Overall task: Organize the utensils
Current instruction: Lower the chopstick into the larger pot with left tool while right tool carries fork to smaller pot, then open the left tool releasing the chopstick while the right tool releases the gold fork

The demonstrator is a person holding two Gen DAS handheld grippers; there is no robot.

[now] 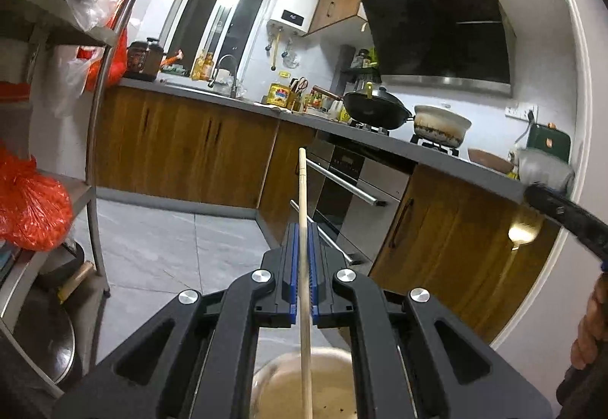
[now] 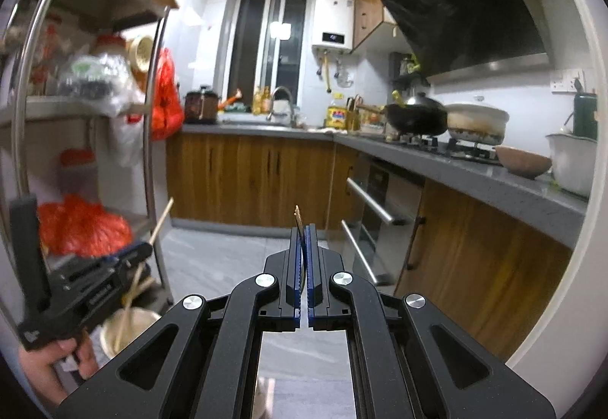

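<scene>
My left gripper (image 1: 303, 229) is shut on a pale wooden chopstick (image 1: 303, 198) that stands upright, its lower end over a beige bowl (image 1: 326, 381) below. My right gripper (image 2: 302, 229) is shut on a thin gold utensil (image 2: 298, 219), seen edge-on; in the left wrist view its gold spoon-like end (image 1: 522, 233) shows at the right edge. In the right wrist view the left gripper (image 2: 142, 248) is at the lower left, holding the chopstick (image 2: 161, 221) over the bowl (image 2: 125, 328). Both grippers are held in the air over the kitchen floor.
A metal shelf rack (image 1: 95, 138) with red bags (image 1: 30, 206) stands at the left. An L-shaped grey counter (image 2: 475, 183) carries a wok (image 2: 416, 115), a white pot (image 2: 477, 122) and bowls (image 2: 522, 160). Oven handles (image 2: 370, 202) jut out below.
</scene>
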